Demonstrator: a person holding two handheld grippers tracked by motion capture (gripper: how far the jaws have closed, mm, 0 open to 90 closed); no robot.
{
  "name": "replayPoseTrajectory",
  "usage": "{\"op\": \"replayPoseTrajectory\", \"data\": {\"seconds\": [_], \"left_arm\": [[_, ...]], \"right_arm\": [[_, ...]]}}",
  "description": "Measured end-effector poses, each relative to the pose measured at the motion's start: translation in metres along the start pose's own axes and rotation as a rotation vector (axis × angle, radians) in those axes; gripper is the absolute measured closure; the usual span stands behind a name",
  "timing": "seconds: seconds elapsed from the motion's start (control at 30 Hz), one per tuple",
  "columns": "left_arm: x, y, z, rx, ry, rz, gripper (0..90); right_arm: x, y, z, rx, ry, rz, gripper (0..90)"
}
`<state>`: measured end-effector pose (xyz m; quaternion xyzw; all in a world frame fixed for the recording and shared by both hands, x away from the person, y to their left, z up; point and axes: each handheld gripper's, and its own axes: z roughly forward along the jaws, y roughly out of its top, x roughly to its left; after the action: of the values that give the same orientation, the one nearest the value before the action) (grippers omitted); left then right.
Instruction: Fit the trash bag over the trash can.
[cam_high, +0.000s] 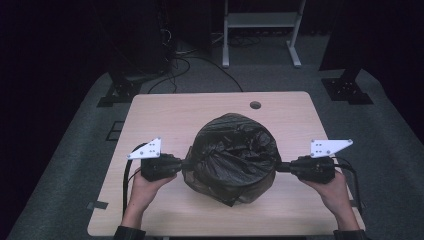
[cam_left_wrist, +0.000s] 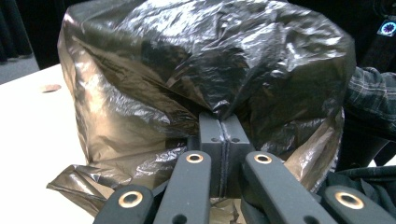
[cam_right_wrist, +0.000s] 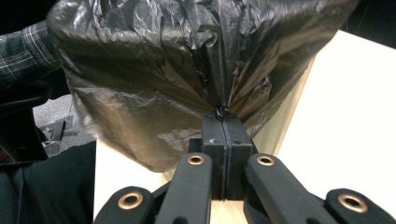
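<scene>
Step in hand, as judged: both grippers had taken hold of the black plastic bag (cam_high: 232, 157) from opposite sides, a two-handed grip before lifting or pulling it.

The bag sat near the middle of the bench (cam_high: 165, 112), somewhat toward the near edge, bulging into a rounded mound with loose film trailing at its base toward the near edge.

Left gripper (cam_high: 186, 163): jaws together, pinching a fold of the bag's film on its left flank; in the left gripper view (cam_left_wrist: 223, 122) the two pads met flat with plastic gathered just above them. Right gripper (cam_high: 278, 166): jaws likewise closed on a pleat of film on the right flank, where the plastic converged to the pad line (cam_right_wrist: 223, 122).

Contents: the bag held its shape as if draped over or filled by something bulky; nothing inside could be made out through the dark film.

Next move, as judged: keep both pinches firm and move the hands evenly, since thin film could slip or tear if one side led.

A small round hole (cam_high: 255, 105) lay in the bench near the far edge.
</scene>
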<state>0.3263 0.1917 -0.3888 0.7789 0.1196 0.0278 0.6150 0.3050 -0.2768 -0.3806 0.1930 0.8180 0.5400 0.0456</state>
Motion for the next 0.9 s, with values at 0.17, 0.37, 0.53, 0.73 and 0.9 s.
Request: {"op": "replayPoseTrajectory", "data": {"seconds": [0.17,0.37,0.53,0.73,0.9], "left_arm": [[0.002,-0.001,-0.001,-0.007,0.023,-0.009,89.6],[0.003,0.0,-0.005,-0.025,0.045,-0.005,88.4],[0.004,0.001,-0.007,-0.04,0.062,-0.005,86.6],[0.007,0.002,-0.009,-0.053,0.095,-0.006,81.8],[0.006,0.008,-0.017,-0.083,0.113,-0.007,67.0]], "right_arm": [[-0.002,-0.007,0.0,0.02,-0.012,0.013,89.9],[-0.006,-0.015,-0.001,0.046,-0.022,0.031,90.0],[-0.005,-0.02,0.005,0.104,-0.033,0.026,90.0],[-0.003,-0.028,0.011,0.177,-0.007,0.023,80.1],[-0.003,-0.008,-0.02,0.012,-0.086,0.011,57.5]]}}
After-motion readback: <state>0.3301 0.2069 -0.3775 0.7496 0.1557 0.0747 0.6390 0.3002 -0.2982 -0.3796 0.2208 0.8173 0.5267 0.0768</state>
